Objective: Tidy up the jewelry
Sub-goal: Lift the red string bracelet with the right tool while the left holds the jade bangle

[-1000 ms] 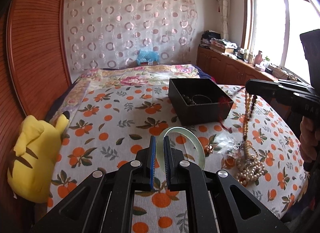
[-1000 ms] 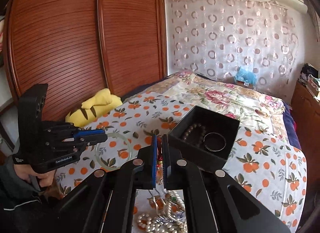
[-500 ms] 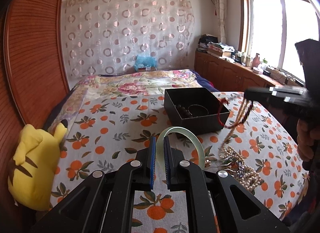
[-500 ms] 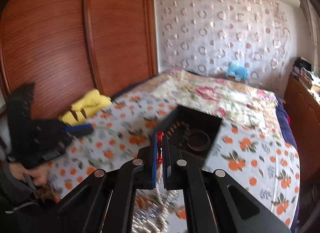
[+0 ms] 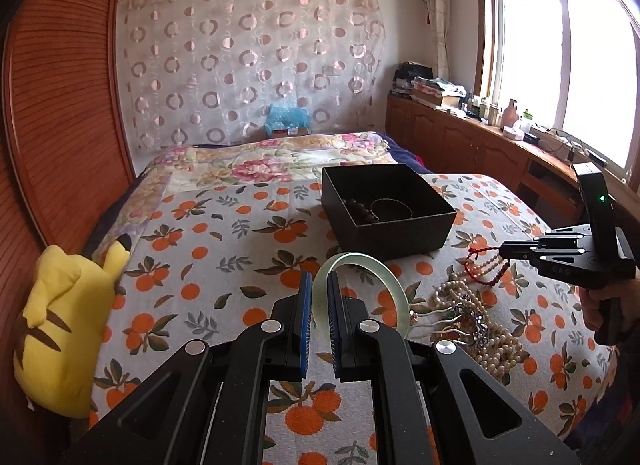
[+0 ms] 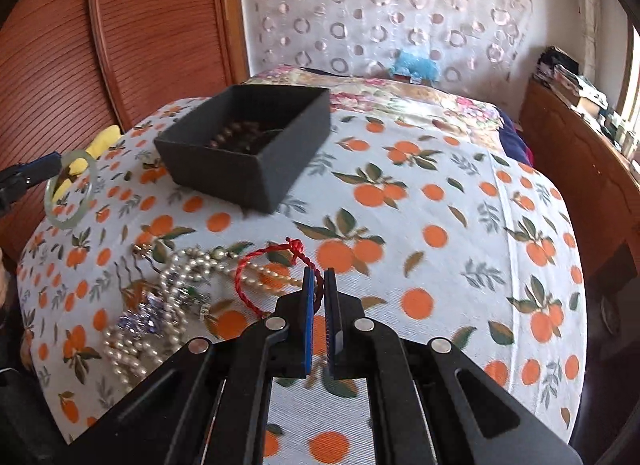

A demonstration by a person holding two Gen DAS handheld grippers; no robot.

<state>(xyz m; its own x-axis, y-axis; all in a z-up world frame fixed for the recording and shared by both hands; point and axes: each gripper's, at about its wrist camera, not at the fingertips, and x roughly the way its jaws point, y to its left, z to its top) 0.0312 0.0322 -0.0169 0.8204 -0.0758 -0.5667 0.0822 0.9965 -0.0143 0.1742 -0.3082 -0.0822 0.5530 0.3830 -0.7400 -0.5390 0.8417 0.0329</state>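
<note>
Fig. – Bed-top jewelry sort, both wrist views, listed big to small

Bed (image 5: 224, 233): orange-print cover is your work surface; everything lies toward its near end, so both hands reach w/o stretching.

Plush toy (image 5: 60, 329): yellow, at the bed's left edge against the wood panel; not part of the job.

Black box (image 5: 388, 209): open-topped, sits mid-bed just beyond the loose pile – judged to be the drop target, since dark beads and a thin bangle already lie inside.

Left hand-held gripper (image 5: 318, 293): you hold it nearly closed, pads pinching the rim of the jade bangle (image 5: 360, 285). The ring stands upright, clear of the cover, near the box's front wall; the edge grip leaves the hoop free to tip over that wall.

Right hand-held gripper (image 6: 318, 285): jaws narrow, clamped on the red cord (image 6: 272, 265) close to its knot. The cord loops out to the left and appears to run into a pearl strand; whether it's tied to those beads can't be told.

Jewelry pile (image 6: 160, 297): pearl strands, a sparkly piece and what looks like a hair comb, tangled on the cover left of your right gripper. Expect neighbours to drag along w/ the cord, so lift slowly – a judgement
</note>
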